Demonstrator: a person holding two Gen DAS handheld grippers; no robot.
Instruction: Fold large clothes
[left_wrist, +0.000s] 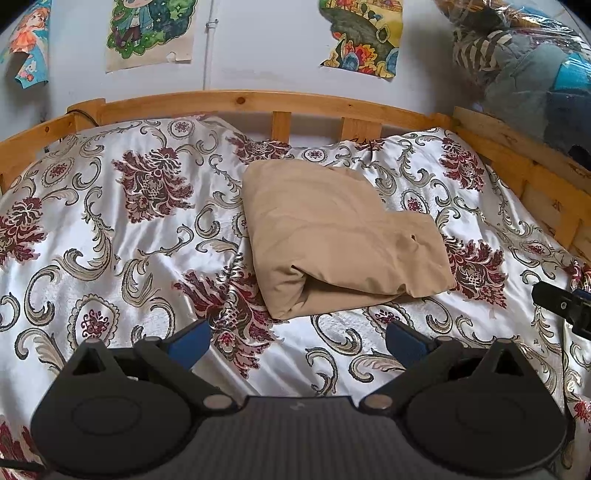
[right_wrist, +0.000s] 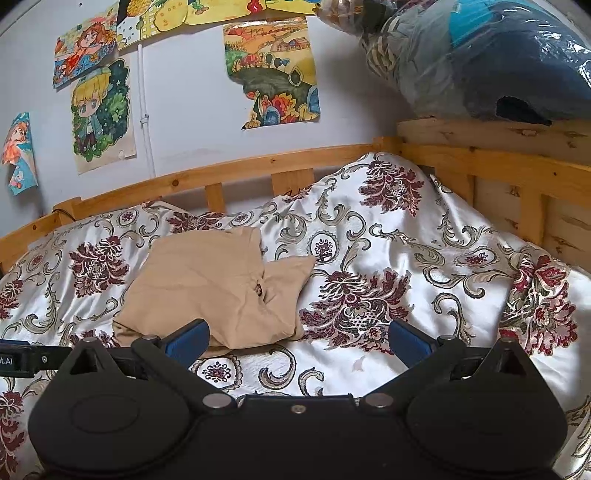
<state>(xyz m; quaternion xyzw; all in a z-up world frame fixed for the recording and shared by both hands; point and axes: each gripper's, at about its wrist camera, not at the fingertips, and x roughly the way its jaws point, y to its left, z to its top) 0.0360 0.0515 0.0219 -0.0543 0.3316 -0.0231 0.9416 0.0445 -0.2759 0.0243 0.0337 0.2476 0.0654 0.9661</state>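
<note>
Tan garment (left_wrist: 340, 236) is seen folded into a bundle on the bedspread (left_wrist: 110, 258), just ahead of left gripper (left_wrist: 297, 341) and ahead-left of right gripper (right_wrist: 299, 341). Both held wide, empty. Judged soft, light, floppy; best pinched at near folded edge.

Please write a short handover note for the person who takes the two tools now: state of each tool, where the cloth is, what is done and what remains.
Left tool: open, holding nothing, above the bedspread just short of the near edge of the tan garment.
Right tool: open, holding nothing; the garment lies ahead and to its left.
Garment: on the patterned bedspread inside the wooden bed frame, already folded into a compact bundle with layers showing at the near edge.
Done: the main folds appear made.
Left: one corner sticks out on the right side; probably tidy it or give one last fold, if a neater bundle is wanted.
</note>
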